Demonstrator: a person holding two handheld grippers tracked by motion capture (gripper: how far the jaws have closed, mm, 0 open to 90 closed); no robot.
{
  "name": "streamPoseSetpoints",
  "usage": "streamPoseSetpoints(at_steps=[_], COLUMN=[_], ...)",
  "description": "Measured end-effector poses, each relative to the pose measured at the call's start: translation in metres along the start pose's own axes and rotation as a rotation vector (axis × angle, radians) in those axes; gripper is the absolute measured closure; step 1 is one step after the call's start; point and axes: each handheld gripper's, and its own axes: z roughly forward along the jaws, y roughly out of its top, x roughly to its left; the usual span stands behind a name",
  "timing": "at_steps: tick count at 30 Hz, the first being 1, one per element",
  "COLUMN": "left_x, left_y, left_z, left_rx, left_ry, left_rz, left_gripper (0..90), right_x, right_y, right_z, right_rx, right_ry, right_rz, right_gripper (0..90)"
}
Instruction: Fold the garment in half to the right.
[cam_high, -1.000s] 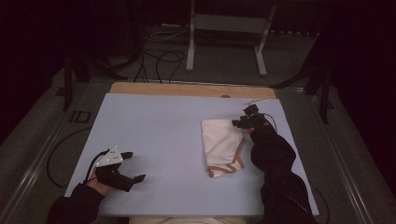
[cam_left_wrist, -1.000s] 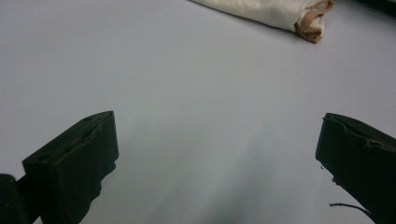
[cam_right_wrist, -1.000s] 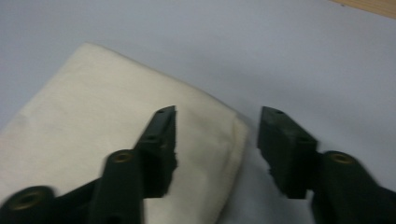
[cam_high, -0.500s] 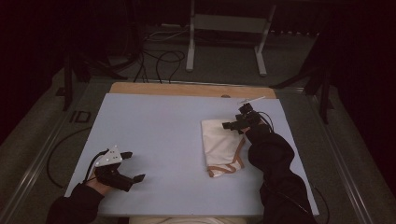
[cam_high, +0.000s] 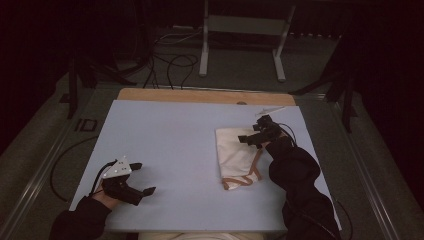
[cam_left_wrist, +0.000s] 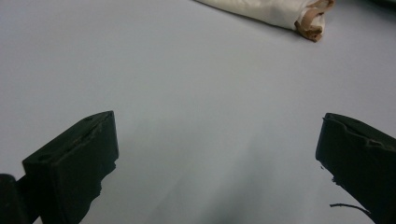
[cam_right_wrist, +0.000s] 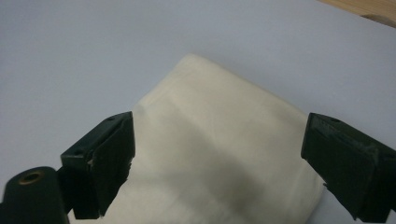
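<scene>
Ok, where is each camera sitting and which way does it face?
High view: above the person's side, facing forward and down on the table; both forearms, left gripper, right gripper.
Left gripper view: between open jaws, low across the table.
Right gripper view: between open jaws, down onto the folded cloth.
All three share the cloth.

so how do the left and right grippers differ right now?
The left gripper sits over bare blue table near the front left corner; the right gripper is over the far end of the folded cream cloth. From its own camera the left gripper has just table between its jaws, while the right gripper has cloth between them. Both are open and hold nothing.
</scene>
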Motion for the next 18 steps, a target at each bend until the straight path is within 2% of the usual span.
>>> streamPoseSetpoints(at_steps=[7, 18], left_x=[0.000, 0.000], left_y=[0.000, 0.001], left_z=[-0.001, -0.001], left_rx=[-0.003, -0.003], left_ry=[-0.001, -0.001], left_rz=[0.000, -0.002], left_gripper=[0.2, 0.2], right_x=[0.012, 0.032], right_y=[-0.011, -0.032], right_z=[-0.012, -0.030], right_rx=[0.003, -0.030], right_ry=[-0.019, 0.003], right_rz=[-0.034, -0.055], right_gripper=[10.0, 9.7])
